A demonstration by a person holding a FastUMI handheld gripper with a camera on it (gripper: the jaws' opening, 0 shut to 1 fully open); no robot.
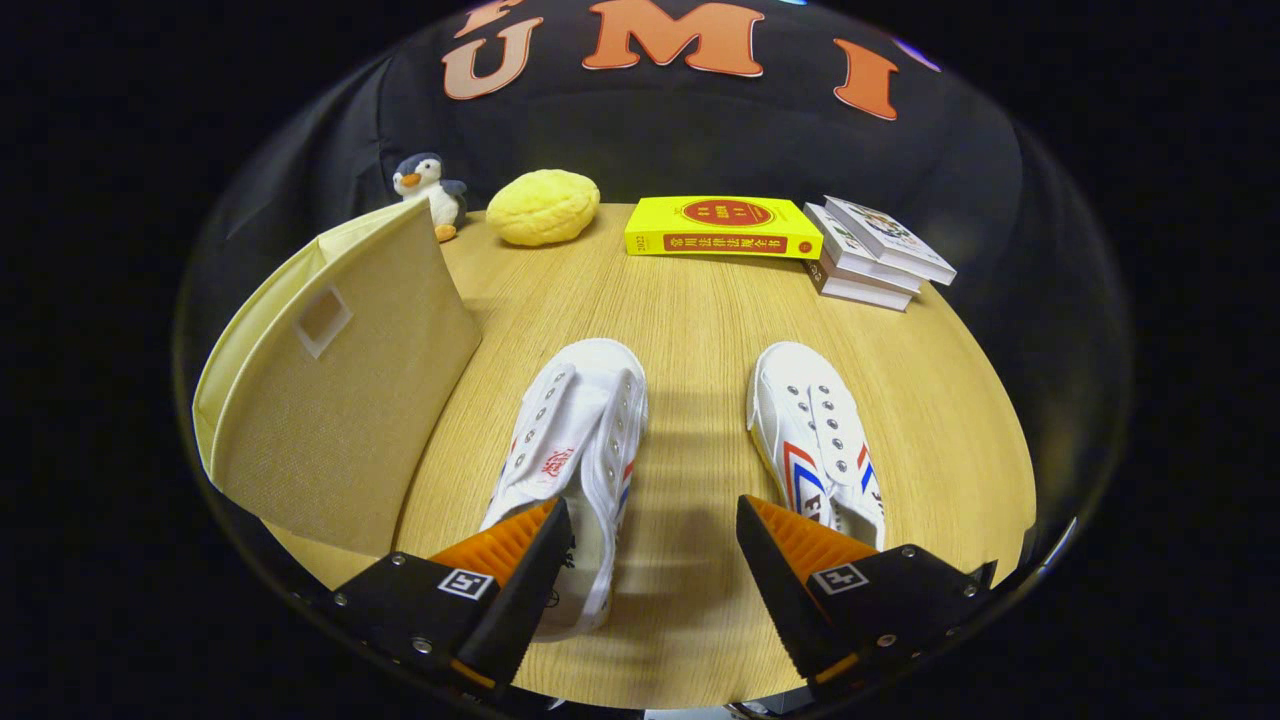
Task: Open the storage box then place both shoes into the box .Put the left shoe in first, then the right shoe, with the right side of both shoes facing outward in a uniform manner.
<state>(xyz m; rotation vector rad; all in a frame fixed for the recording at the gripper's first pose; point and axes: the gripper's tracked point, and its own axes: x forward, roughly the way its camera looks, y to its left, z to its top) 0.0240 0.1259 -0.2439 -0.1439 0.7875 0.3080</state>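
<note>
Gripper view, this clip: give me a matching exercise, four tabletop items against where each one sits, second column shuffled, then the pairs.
Items:
1. storage box
2. penguin toy
3. yellow book
4. left-hand shoe

Places:
A. at the far edge of the table, between the yellow cushion and the stacked books
B. heel end just under one fingertip of the open gripper
C. behind the far corner of the box
D. on the table beside the left-hand shoe, away from the other shoe

Pairs: 1-D, 2-C, 3-A, 4-B
</note>
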